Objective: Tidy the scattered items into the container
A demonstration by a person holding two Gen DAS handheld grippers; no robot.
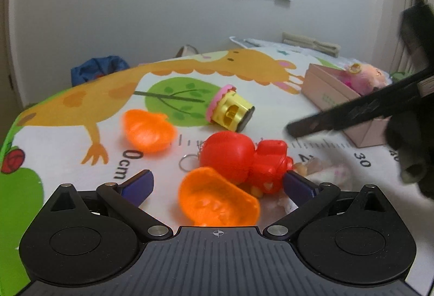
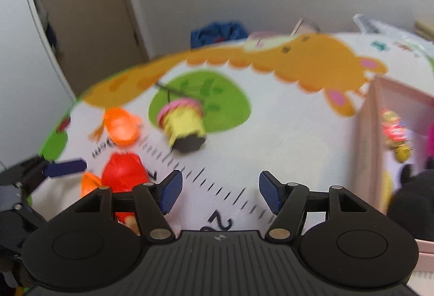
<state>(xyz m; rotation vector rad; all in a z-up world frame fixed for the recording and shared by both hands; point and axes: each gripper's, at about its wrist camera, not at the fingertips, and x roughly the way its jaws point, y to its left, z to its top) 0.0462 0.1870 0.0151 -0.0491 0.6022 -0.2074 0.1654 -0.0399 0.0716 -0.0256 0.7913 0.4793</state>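
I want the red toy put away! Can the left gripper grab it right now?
Probably yes. The left gripper is open, and the red toy lies just ahead between its fingers. An orange shell sits in front of it and might get pinched too.

A red toy figure lies on its side near the front edge of the play mat, a key ring just beside it. Two orange shell halves lie hollow side up — one to its left, the other in front, touching it. A yellow cup-shaped toy with a pink frill is tipped over nearer the mat's middle. The pink box sits open by the right edge — with a pink plush toy inside.
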